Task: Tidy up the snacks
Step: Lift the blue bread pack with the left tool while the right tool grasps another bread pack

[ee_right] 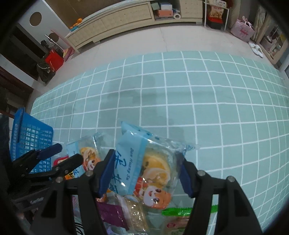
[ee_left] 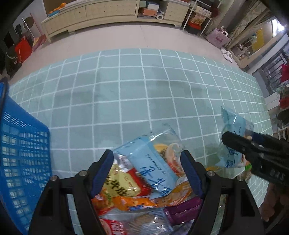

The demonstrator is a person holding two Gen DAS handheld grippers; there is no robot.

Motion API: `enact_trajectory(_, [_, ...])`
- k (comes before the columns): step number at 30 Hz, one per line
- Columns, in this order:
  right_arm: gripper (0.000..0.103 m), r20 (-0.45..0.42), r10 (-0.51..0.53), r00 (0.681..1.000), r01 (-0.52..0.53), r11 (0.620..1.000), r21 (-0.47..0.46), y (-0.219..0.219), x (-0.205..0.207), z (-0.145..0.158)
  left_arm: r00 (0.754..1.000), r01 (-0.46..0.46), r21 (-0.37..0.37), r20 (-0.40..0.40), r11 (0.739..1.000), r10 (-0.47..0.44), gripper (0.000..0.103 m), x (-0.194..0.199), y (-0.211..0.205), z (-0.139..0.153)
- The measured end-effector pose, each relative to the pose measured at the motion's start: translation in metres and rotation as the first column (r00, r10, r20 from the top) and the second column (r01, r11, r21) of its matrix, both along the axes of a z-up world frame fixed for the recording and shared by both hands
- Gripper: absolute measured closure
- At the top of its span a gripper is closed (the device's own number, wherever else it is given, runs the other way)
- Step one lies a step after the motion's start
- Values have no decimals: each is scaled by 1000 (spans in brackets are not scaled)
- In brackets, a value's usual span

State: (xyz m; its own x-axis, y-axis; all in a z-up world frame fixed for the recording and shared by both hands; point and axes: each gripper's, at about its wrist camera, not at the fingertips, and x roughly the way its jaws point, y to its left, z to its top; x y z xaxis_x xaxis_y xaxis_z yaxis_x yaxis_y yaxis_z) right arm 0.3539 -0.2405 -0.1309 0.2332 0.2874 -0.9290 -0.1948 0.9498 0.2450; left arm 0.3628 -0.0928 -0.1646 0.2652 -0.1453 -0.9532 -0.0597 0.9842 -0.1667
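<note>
A heap of snack packets lies on the teal grid mat. In the left wrist view my left gripper (ee_left: 147, 170) is open, its jaws on either side of a light blue egg-yolk pastry packet (ee_left: 155, 168) on top of the heap. Yellow and red packets (ee_left: 124, 182) lie under it. In the right wrist view my right gripper (ee_right: 147, 173) is closed on another light blue pastry packet (ee_right: 144, 168) with a cartoon dog. That packet (ee_left: 233, 137) and the right gripper (ee_left: 234, 141) show at the right of the left wrist view. A blue mesh basket (ee_left: 21, 159) stands left.
The basket also shows in the right wrist view (ee_right: 30, 139), behind the left gripper (ee_right: 70, 155). Purple (ee_right: 112, 213) and green (ee_right: 178, 211) packets lie low in the heap. Teal mat (ee_right: 180, 101) stretches ahead. A cream cabinet (ee_left: 90, 16) lines the far wall.
</note>
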Motion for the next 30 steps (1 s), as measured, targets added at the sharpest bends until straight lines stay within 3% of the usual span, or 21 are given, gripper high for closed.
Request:
enact_trajectory(5, [34, 9, 1, 1000, -1, 1000, 14, -4, -2, -2, 1000, -10, 21, -12, 1000, 10, 28, 9, -9, -3])
enact_trajectory(11, [34, 13, 1, 1000, -1, 999, 33, -5, 0, -8, 1000, 6, 70, -23, 998, -4, 20, 19, -25, -10])
enact_trajectory(24, [34, -4, -20, 1000, 20, 998, 58, -21, 2, -17, 997, 60, 106, -50, 993, -55, 18, 35, -45, -34])
enact_trajectory(28, [34, -6, -16, 1000, 17, 998, 53, -22, 1, -18, 997, 73, 74, -38, 995, -71, 34, 31, -51, -32])
enact_trajectory(30, [34, -8, -15, 1000, 15, 998, 54, -20, 0, -18, 997, 75, 62, -37, 995, -73, 37, 28, -50, -31])
